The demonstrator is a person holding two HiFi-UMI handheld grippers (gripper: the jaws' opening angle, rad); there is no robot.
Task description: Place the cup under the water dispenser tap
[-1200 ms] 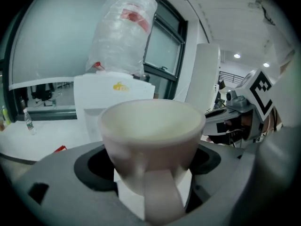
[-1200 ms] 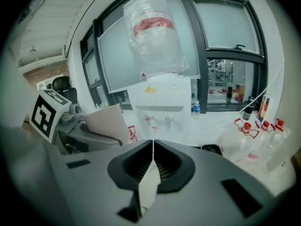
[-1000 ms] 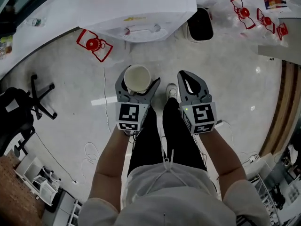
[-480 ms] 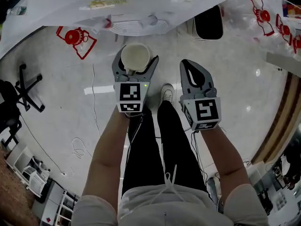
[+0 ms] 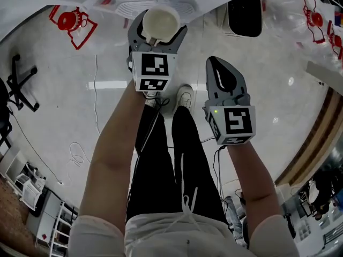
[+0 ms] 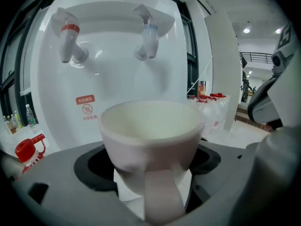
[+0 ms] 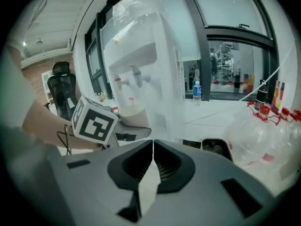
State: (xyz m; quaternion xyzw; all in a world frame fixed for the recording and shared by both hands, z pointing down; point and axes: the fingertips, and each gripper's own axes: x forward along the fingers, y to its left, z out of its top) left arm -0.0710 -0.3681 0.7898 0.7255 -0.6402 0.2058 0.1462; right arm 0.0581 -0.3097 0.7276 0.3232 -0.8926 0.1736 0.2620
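A cream cup (image 5: pixel 158 18) with a handle sits upright in my left gripper (image 5: pixel 161 24), which is shut on it. In the left gripper view the cup (image 6: pixel 149 135) fills the lower middle, handle toward the camera. Ahead of it stands the white water dispenser (image 6: pixel 113 79), with a red tap (image 6: pixel 69 40) at upper left and a blue tap (image 6: pixel 148 37) above and slightly beyond the cup. The dispenser's drip grille (image 5: pixel 131 7) lies just ahead of the cup in the head view. My right gripper (image 5: pixel 218 64) hangs back at the right, shut and holding nothing.
Red-capped water bottles lie on the floor at left (image 5: pixel 69 21) and at far right (image 5: pixel 313 12). A black bin (image 5: pixel 244 15) stands right of the dispenser. An office chair (image 5: pixel 16 82) is at left. The person's legs and shoes (image 5: pixel 182 98) are below the grippers.
My left gripper has carried the cup forward, close to the dispenser's taps. The right gripper stays shut and has hardly moved.
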